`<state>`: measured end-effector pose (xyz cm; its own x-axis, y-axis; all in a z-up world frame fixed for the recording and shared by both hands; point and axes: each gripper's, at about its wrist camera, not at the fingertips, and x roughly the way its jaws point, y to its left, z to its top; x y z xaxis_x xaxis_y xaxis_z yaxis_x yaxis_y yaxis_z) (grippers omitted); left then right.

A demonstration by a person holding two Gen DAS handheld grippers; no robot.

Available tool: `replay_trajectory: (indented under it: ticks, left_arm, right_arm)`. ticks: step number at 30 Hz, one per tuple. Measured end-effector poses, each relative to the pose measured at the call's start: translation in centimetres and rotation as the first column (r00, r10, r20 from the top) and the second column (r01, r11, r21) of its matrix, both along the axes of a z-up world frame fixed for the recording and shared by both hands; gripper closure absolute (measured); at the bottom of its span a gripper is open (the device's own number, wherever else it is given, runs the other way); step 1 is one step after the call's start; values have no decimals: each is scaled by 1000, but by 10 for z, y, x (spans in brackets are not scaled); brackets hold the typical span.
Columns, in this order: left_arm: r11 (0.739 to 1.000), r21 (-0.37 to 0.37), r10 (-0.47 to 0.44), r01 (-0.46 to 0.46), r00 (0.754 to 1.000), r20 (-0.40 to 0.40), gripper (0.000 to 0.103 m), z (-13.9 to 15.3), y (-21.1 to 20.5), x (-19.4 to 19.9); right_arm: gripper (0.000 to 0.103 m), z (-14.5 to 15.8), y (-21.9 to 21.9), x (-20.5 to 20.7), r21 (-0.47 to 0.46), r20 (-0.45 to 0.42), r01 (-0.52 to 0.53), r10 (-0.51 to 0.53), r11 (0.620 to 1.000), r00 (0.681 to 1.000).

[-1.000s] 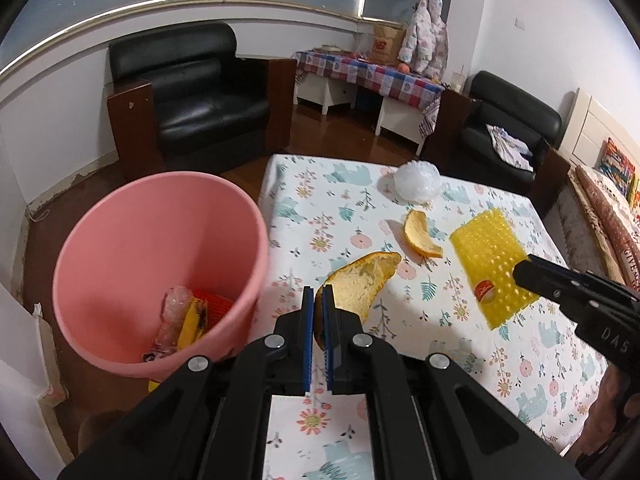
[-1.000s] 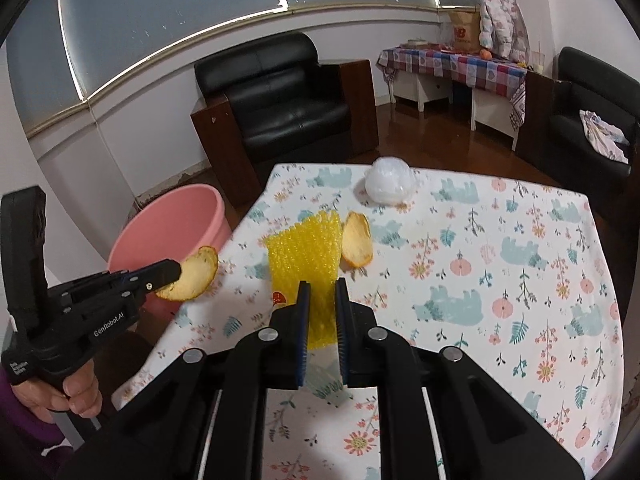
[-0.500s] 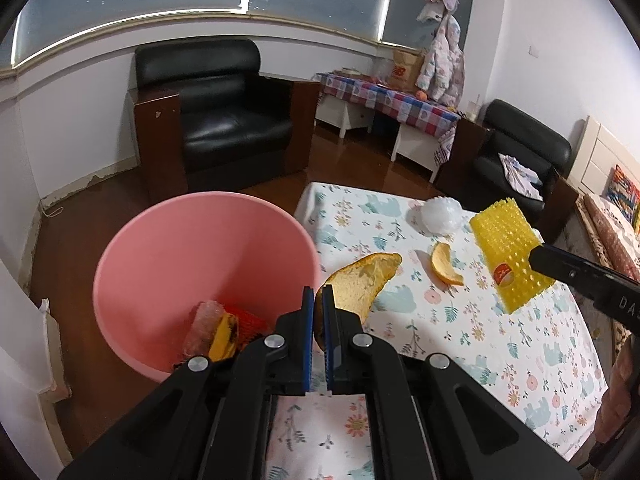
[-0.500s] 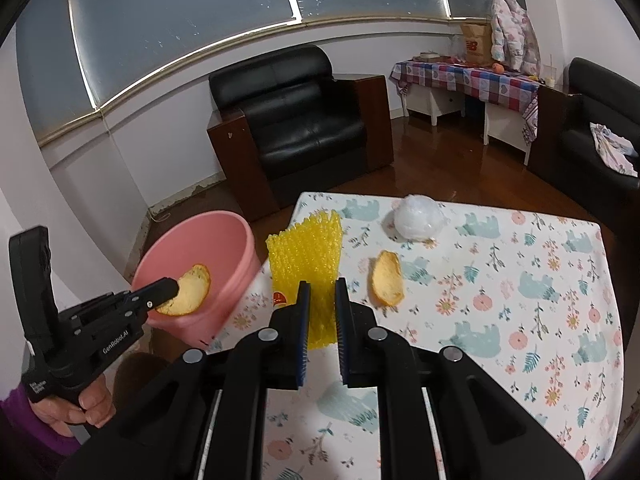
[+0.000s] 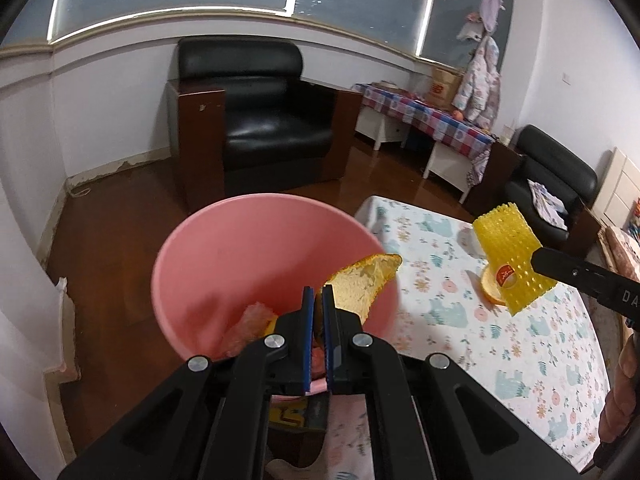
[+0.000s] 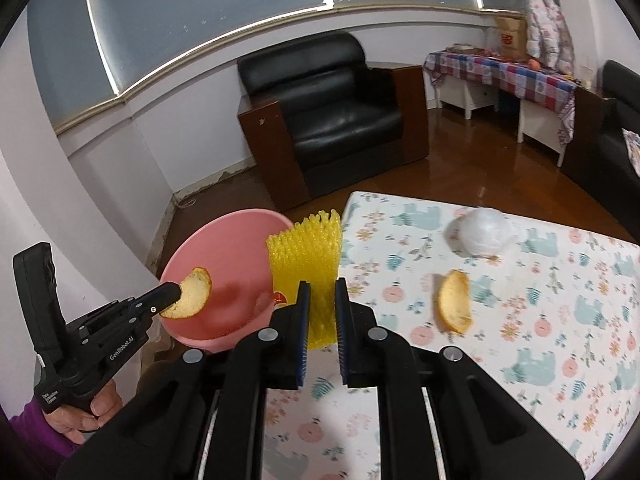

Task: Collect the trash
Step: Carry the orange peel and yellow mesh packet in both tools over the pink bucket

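My left gripper (image 5: 316, 300) is shut on an orange peel (image 5: 364, 280) and holds it over the open pink bin (image 5: 224, 248); it also shows in the right wrist view (image 6: 176, 290) with the peel (image 6: 192, 298) above the bin (image 6: 224, 320). My right gripper (image 6: 322, 292) is shut on a yellow foam net sleeve (image 6: 308, 256) held above the table's left edge, next to the bin; the sleeve also shows in the left wrist view (image 5: 508, 256). A second orange peel (image 6: 454, 306) and a crumpled white bag (image 6: 484, 232) lie on the table.
The table (image 6: 560, 340) has a floral cloth. The bin holds other trash (image 5: 248, 324). A black armchair (image 5: 256, 120) stands behind the bin; a side table with a checked cloth (image 5: 424, 116) and another dark chair (image 5: 552, 176) stand at the back right.
Both grippers have moved left toward the bin. The peel in my left gripper now hangs over the bin's opening, and the yellow sleeve has come to the table's left edge.
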<state>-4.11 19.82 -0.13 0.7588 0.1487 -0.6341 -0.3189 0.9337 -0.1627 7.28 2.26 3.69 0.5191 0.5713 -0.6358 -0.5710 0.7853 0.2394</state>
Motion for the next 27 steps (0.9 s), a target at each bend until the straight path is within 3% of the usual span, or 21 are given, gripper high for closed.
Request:
replay_trajectory:
  ticks: [17, 27]
  left_arm:
    - [994, -33, 98, -100, 994, -55, 99, -23, 45, -8]
    - [994, -24, 102, -104, 992, -80, 99, -29, 44, 5]
  right_arm:
    - [90, -25, 105, 5, -81, -43, -167, 164, 983, 986]
    - [90, -41, 124, 13, -94, -78, -183, 176, 979, 981]
